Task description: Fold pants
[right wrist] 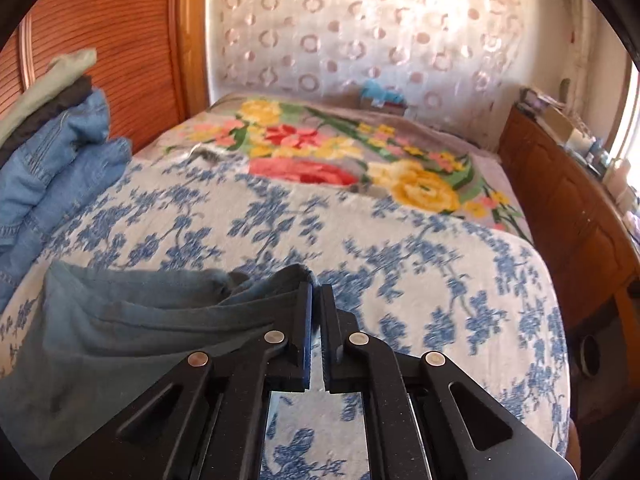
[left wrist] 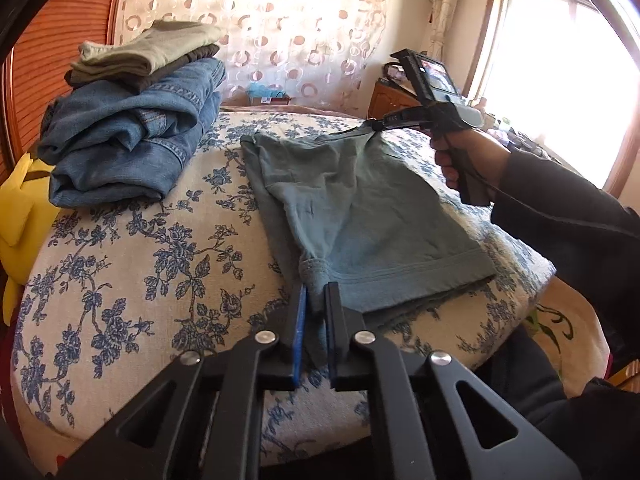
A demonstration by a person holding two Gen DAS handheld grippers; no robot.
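Grey-green shorts (left wrist: 360, 208) lie flat on the blue-flowered bedspread (left wrist: 132, 264), hems towards me and waistband at the far end. My left gripper (left wrist: 317, 294) is shut on the near hem corner, cloth bunched between its pads. In the left wrist view my right gripper (left wrist: 374, 123), held by a hand in a dark sleeve, pinches the far right waistband corner and lifts it slightly. The right wrist view shows my right gripper (right wrist: 316, 292) shut on that corner of the shorts (right wrist: 120, 320), which spread away to the left.
A pile of folded clothes (left wrist: 132, 120), jeans below and olive and brown items on top, sits at the bed's left by the wooden headboard (right wrist: 120, 40). A bright floral blanket (right wrist: 340, 156) covers the far bed. A wooden cabinet (right wrist: 568, 208) runs along the right. Something yellow (left wrist: 20, 216) lies at the left edge.
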